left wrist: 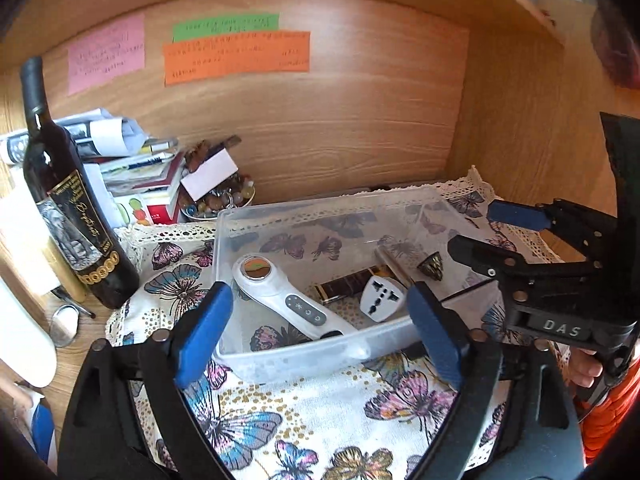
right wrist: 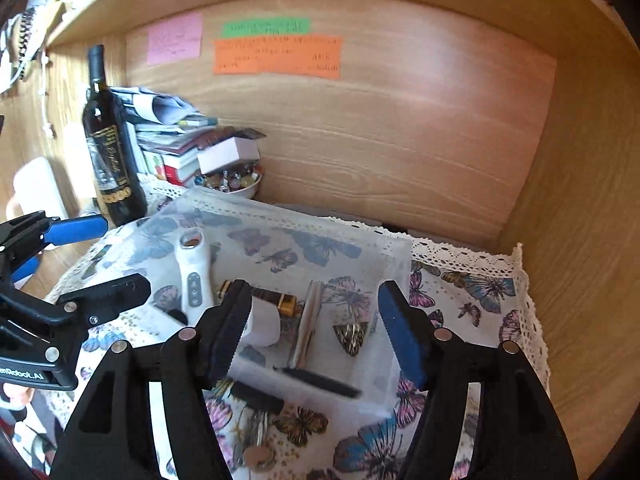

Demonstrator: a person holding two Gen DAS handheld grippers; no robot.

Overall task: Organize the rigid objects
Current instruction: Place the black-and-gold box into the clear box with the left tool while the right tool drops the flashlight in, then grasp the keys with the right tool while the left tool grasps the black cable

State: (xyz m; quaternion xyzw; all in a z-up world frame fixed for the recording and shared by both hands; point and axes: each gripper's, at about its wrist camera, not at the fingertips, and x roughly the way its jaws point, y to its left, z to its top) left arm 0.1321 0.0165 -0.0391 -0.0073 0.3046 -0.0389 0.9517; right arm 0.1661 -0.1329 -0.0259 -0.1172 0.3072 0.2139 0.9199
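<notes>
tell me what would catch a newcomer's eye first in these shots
The clear plastic box in the middle of the butterfly cloth draws the eye first; in it lie a white handheld device, a white plug adapter and a metal bar. Next is the dark wine bottle standing to the left of the box. Both open claws, left and right, frame the box.

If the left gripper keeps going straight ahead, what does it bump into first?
Probably the near wall of the clear plastic box, right between the open left gripper fingers. The white handheld device lies just behind it inside, though depth is hard to judge.
</notes>
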